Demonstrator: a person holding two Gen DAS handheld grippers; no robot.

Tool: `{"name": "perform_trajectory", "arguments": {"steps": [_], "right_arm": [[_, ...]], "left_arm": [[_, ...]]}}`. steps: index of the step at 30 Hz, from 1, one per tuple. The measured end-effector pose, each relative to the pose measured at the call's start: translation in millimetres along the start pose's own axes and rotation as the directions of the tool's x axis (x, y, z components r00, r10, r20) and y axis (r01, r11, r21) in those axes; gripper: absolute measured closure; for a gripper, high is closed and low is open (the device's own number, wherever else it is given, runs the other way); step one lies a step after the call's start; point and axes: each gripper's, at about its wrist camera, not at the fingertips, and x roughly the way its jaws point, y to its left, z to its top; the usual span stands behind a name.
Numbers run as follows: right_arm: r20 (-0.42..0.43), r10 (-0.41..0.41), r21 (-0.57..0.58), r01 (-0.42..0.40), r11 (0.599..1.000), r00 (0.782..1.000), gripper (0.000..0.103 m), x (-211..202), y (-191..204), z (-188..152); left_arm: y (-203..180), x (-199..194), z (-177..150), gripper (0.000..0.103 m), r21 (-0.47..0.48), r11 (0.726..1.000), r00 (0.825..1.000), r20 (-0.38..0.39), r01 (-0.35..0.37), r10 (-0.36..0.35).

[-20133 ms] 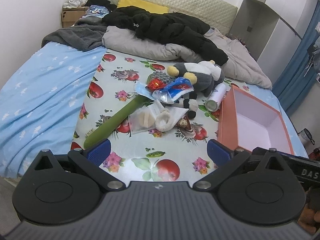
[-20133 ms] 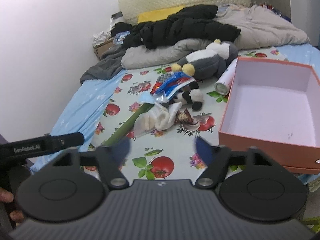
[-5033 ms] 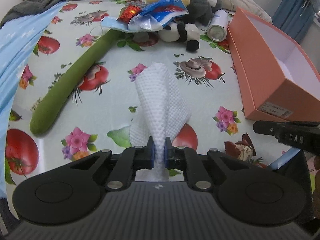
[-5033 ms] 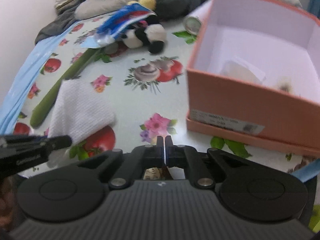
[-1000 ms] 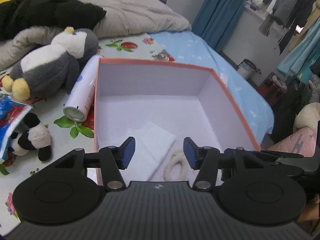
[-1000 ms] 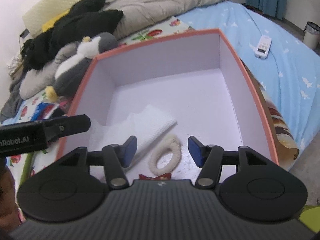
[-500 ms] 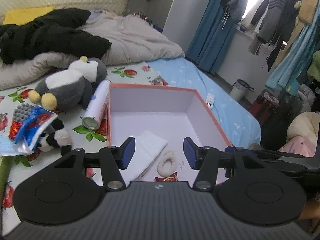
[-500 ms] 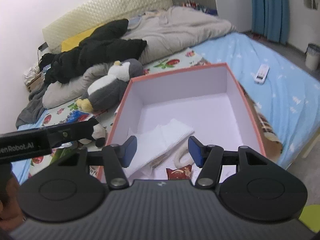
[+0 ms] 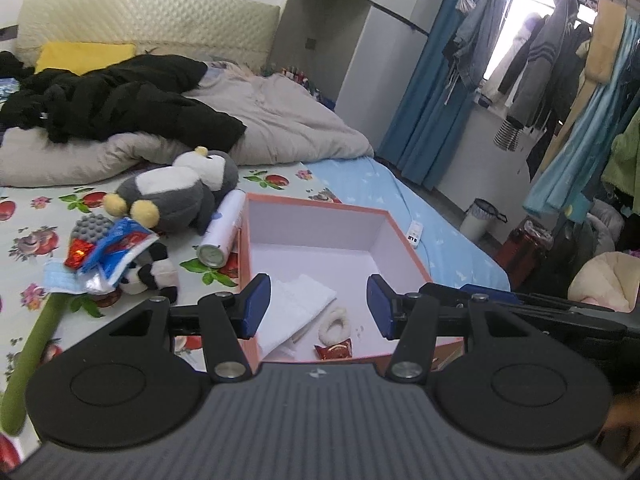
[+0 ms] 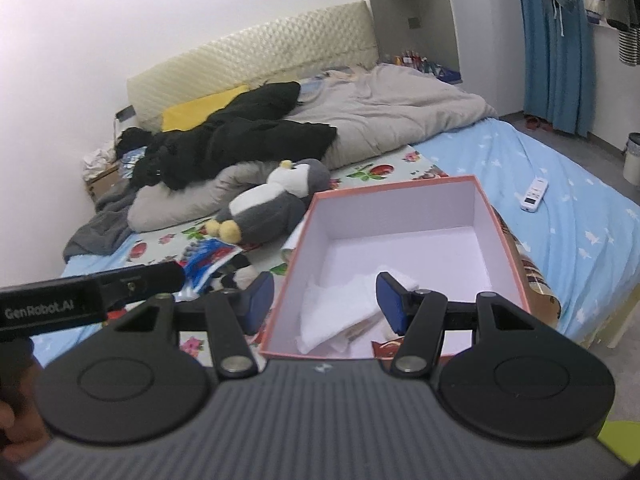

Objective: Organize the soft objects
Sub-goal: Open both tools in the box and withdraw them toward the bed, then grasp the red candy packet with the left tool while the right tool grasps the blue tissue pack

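My left gripper (image 9: 318,309) has a broad dark-grey ribbed body with a small pale logo at its near middle — two black wings spread from it, each with a shallow round disc moulded in. Black angled arms, each pinned by a silver screw, carry the fingers (image 9: 253,306), which end in blue pads. My right gripper (image 10: 325,303) is built the same: ribbed grey housing, round discs, silver screws, blue-tipped fingers (image 10: 391,305). In the right wrist view, a long black bar on the left gripper reads "GenRobot.AI" in white — my hand (image 10: 12,408) shows only as a blurred edge at the frame's corner.
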Motion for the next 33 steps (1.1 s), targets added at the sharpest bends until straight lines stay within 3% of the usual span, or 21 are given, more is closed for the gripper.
{"name": "perform_trajectory", "arguments": {"steps": [14,20,33], "right_arm": [[0.032,0.116,-0.084,-0.113,0.99,0.993,0.044,-30,44,-17],[0.013,0.177,-0.121,-0.174,0.977,0.984,0.044,-31,65,-25],[-0.15,0.285,-0.137,-0.305,0.942,0.947,0.044,4,111,-57]], "left_arm": [[24,-73,-33,0.044,-0.085,0.992,0.994,0.056,-0.093,0.098],[47,-97,-55,0.044,-0.137,0.977,0.984,0.054,-0.162,0.171],[113,-101,-91,0.044,-0.287,0.917,0.959,-0.024,-0.276,0.281]]}}
